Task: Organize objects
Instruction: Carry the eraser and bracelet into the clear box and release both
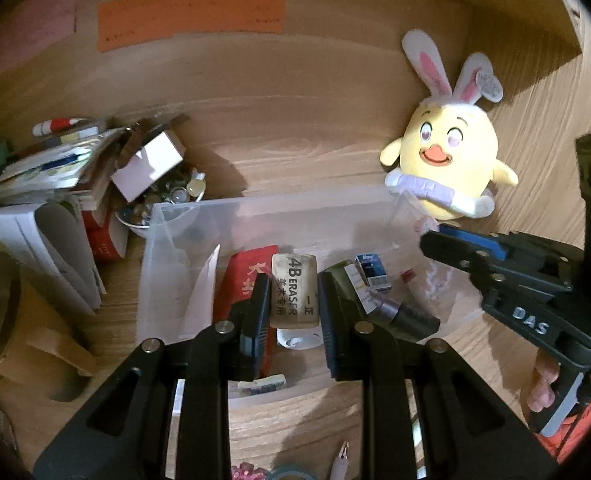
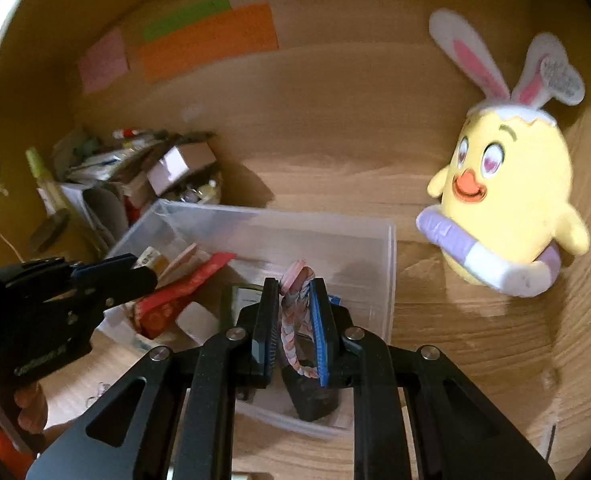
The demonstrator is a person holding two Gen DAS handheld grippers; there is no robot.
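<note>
Both wrist cams look down close, sharing clear bin (image 1: 199, 216) (image 2: 387, 256) w/ plush chick (image 1: 447, 160) (image 2: 507, 200).

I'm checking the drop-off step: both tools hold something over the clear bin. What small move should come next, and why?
Probably open the left hand-held gripper to release the 4B eraser. It is clamped between the fingers directly over the clear plastic bin, above a red packet. The right hand-held gripper holds a braided cord over the bin too, and could follow.

left gripper (image 1: 293, 304): fingers closed on a load | right gripper (image 2: 293, 320): fingers pinched on a load
</note>
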